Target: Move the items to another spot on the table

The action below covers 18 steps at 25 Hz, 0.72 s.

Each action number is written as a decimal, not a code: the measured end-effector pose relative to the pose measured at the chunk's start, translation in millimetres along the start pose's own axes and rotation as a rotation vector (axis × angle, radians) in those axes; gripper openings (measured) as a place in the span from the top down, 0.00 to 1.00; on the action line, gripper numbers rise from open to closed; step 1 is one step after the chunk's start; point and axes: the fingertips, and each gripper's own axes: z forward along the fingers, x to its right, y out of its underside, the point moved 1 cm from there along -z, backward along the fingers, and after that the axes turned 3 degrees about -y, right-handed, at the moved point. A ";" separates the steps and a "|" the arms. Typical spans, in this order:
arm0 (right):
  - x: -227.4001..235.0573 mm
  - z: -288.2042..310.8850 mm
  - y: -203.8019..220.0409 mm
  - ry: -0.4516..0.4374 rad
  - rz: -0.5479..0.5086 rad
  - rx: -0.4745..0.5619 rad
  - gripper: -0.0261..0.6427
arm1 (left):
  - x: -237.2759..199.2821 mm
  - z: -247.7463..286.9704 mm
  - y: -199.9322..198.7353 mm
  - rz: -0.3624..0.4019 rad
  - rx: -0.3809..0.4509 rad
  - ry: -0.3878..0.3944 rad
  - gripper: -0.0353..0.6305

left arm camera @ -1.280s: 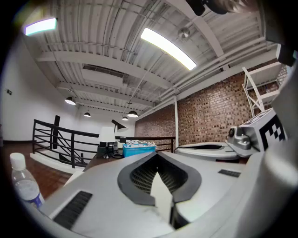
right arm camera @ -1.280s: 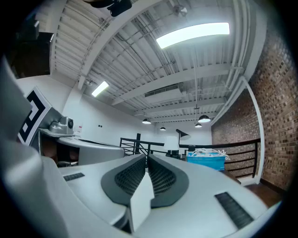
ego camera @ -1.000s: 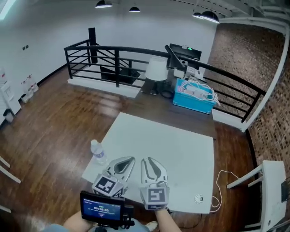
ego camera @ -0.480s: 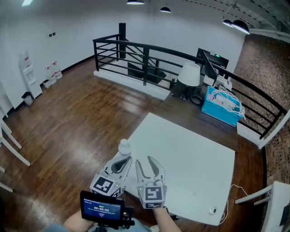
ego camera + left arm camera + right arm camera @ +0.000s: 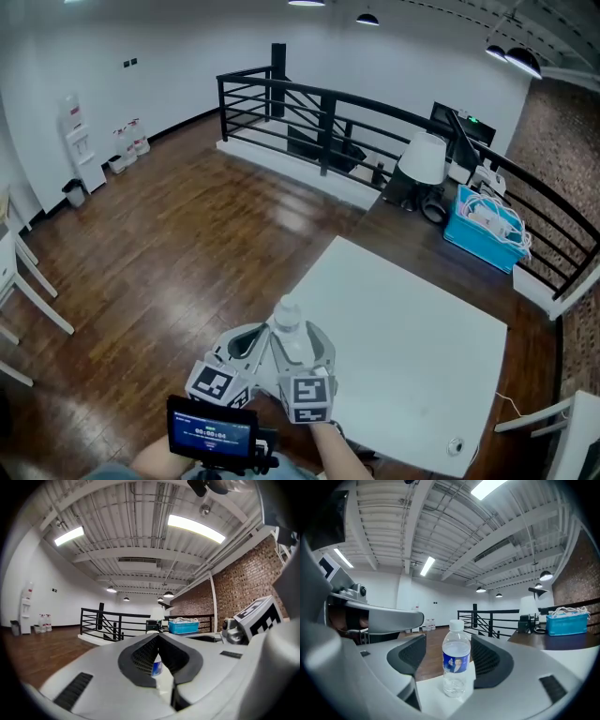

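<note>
A clear water bottle (image 5: 288, 330) with a white cap and a blue label stands upright at the white table's (image 5: 403, 319) near left corner. My right gripper (image 5: 296, 336) straddles it, one jaw on each side. In the right gripper view the bottle (image 5: 455, 663) stands between the dark pads (image 5: 410, 657) with a gap on both sides; the jaws of the right gripper (image 5: 448, 638) are opening. My left gripper (image 5: 251, 339) hangs just left of the bottle with its tips together and nothing held. Through the left gripper (image 5: 158, 637), a sliver of the bottle (image 5: 157, 666) shows.
A black railing (image 5: 375, 122) runs behind the table. Past the table's far edge a dark desk holds a white lamp (image 5: 424, 159), a monitor and a blue bin (image 5: 492, 225) of cables. A small round object (image 5: 457, 447) lies at the table's near right corner. White chair legs (image 5: 23, 281) stand far left.
Both grippers swung left toward the bottle. It went from left of the left gripper to between the right gripper's jaws, which have spread apart. The left gripper stayed shut.
</note>
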 end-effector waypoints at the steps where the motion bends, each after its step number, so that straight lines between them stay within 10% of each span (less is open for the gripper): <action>1: -1.0 5.1 2.3 0.001 0.004 -0.006 0.50 | -4.0 0.9 1.0 -0.001 -0.003 -0.001 0.93; 18: 13.8 69.2 40.5 0.108 0.058 -0.061 0.41 | -47.5 28.0 21.0 0.008 -0.056 0.051 0.93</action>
